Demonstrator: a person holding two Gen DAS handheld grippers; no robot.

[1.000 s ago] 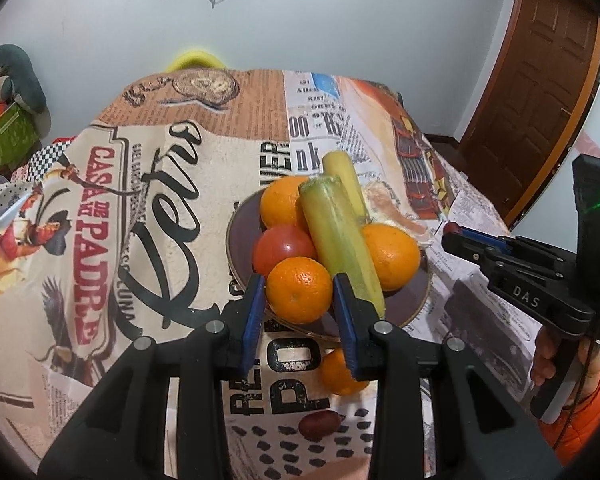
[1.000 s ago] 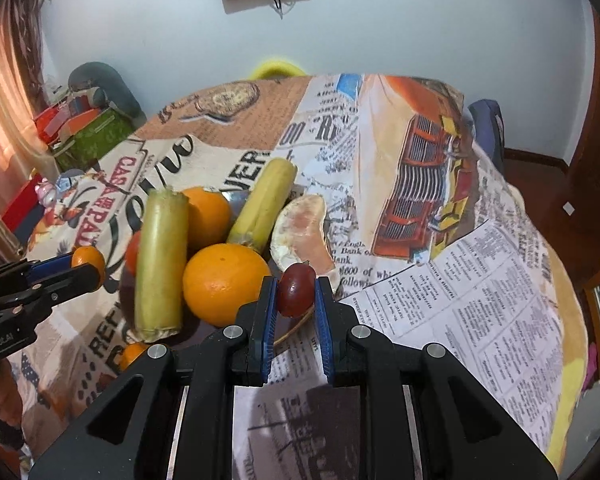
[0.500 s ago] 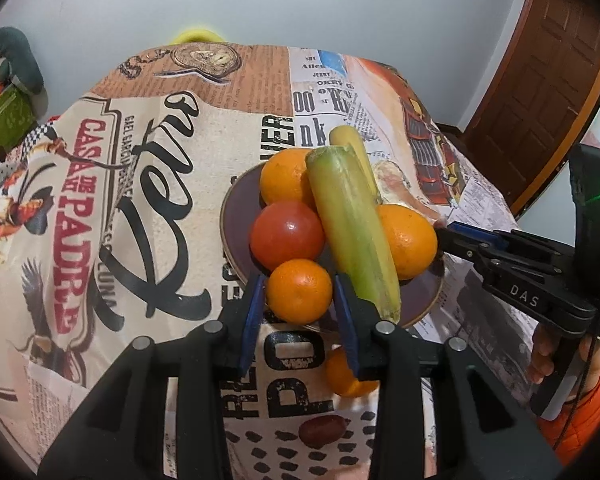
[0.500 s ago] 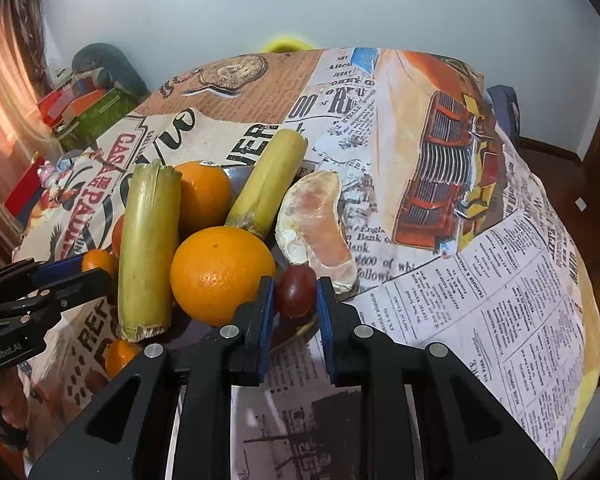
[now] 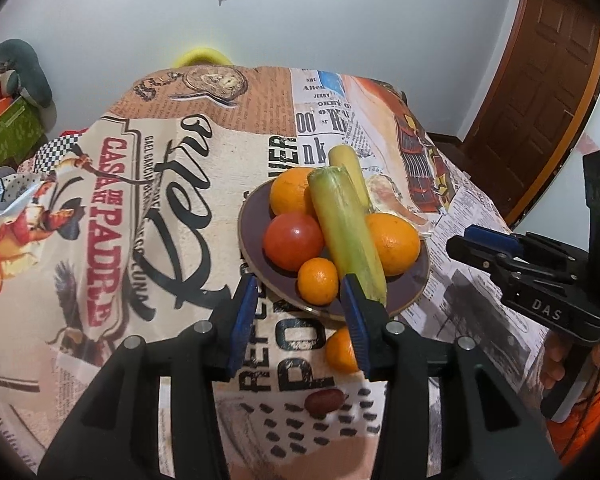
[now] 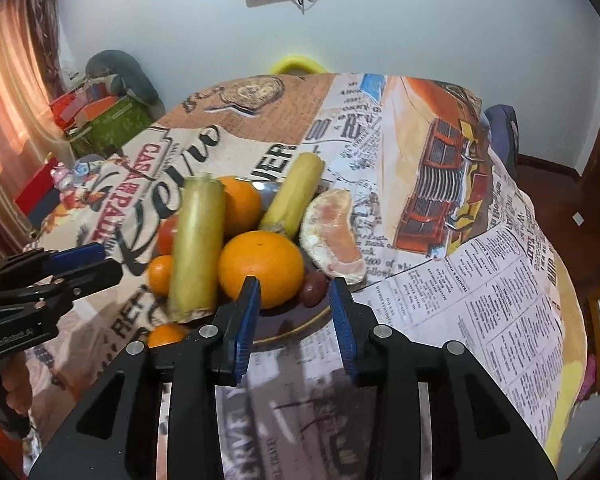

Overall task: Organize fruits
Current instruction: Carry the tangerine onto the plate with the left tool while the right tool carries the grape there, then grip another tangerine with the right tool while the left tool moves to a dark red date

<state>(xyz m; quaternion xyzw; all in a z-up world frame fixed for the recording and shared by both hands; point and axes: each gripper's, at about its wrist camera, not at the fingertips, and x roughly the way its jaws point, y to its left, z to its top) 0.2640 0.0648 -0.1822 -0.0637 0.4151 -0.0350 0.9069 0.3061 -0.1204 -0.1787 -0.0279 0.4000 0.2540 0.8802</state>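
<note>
A dark plate (image 5: 410,286) holds two oranges, a red tomato (image 5: 293,241), two yellow-green stalks and a small mandarin (image 5: 318,281). My left gripper (image 5: 300,318) is open and empty just in front of the mandarin. My right gripper (image 6: 294,316) is open and empty; a dark red grape (image 6: 314,289) lies on the plate (image 6: 296,320) just beyond it, beside a large orange (image 6: 261,268) and a peeled citrus segment (image 6: 332,236). Another mandarin (image 5: 340,350) and a dark red grape (image 5: 324,401) lie on the cloth below the left gripper.
The table wears a printed newspaper-style cloth (image 5: 160,200). The right gripper body (image 5: 540,280) shows at the right of the left wrist view; the left gripper body (image 6: 40,280) shows at the left of the right wrist view. A brown door (image 5: 548,80) stands behind.
My left gripper opened and let the small mandarin go onto the plate. My right gripper opened and let the grape go onto the plate. Both grippers drew back slightly.
</note>
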